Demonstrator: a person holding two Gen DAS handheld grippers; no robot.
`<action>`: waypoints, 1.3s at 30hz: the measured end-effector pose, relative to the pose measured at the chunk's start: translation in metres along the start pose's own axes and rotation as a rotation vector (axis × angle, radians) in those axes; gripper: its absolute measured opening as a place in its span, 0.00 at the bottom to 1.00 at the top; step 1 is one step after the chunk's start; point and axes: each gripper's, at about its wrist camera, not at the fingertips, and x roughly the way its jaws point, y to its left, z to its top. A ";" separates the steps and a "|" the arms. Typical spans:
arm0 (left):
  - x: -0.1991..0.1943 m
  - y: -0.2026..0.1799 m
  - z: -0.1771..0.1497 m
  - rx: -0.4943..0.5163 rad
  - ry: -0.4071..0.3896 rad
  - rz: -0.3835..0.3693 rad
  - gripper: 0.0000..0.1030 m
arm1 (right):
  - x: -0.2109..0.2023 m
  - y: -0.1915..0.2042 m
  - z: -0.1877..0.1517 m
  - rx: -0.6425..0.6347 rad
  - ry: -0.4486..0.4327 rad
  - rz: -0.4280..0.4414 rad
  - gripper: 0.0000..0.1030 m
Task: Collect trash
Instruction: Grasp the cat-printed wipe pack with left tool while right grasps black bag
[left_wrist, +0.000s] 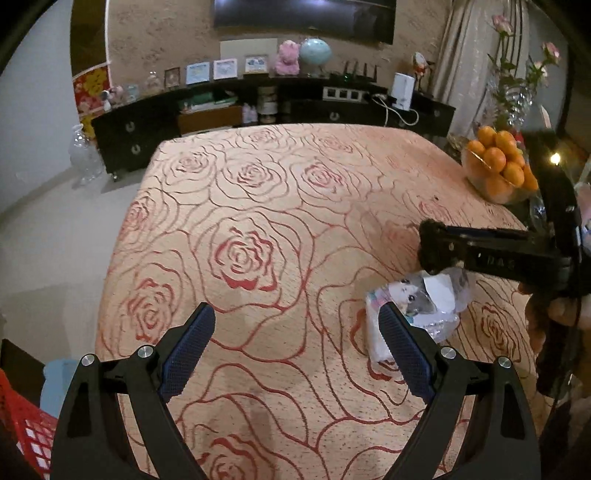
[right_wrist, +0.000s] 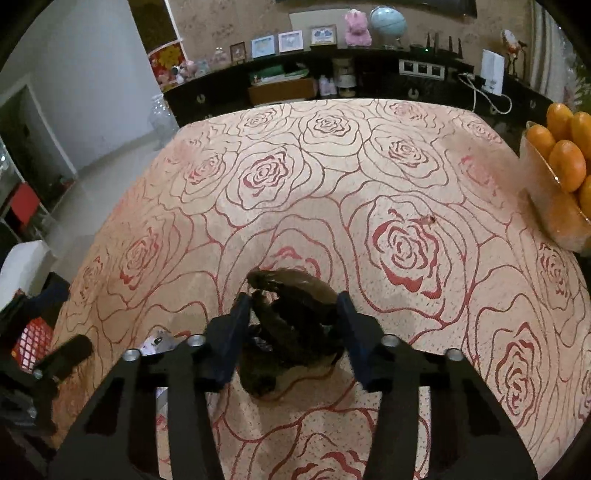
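Dark brown peel (right_wrist: 291, 325), looks like banana, near centre of rose-cloth desk (right_wrist: 369, 177), clamped in right gripper (right_wrist: 293, 317) jaws for lifting off. Left gripper (left_wrist: 295, 332) jaws wide, empty, angled twd crumpled wrapper (left_wrist: 424, 306) at right, prob next pick. Red basket (left_wrist: 26, 424) near-left, likely the bin.

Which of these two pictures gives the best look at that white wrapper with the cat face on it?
The left wrist view: the cat-print wrapper lies crumpled on the tablecloth, mostly visible, though one finger and the other tool cover parts. The right wrist view shows only a corner of it peeking out beside the fingers.
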 end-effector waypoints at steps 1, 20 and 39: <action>0.001 -0.001 -0.001 0.004 0.005 -0.007 0.84 | -0.001 -0.001 0.000 0.002 0.000 0.005 0.35; 0.039 -0.084 0.008 0.172 0.100 -0.162 0.84 | -0.027 -0.024 0.014 0.080 -0.032 -0.002 0.28; 0.061 -0.050 0.013 0.034 0.092 -0.132 0.73 | -0.016 -0.025 0.006 0.115 0.000 0.021 0.58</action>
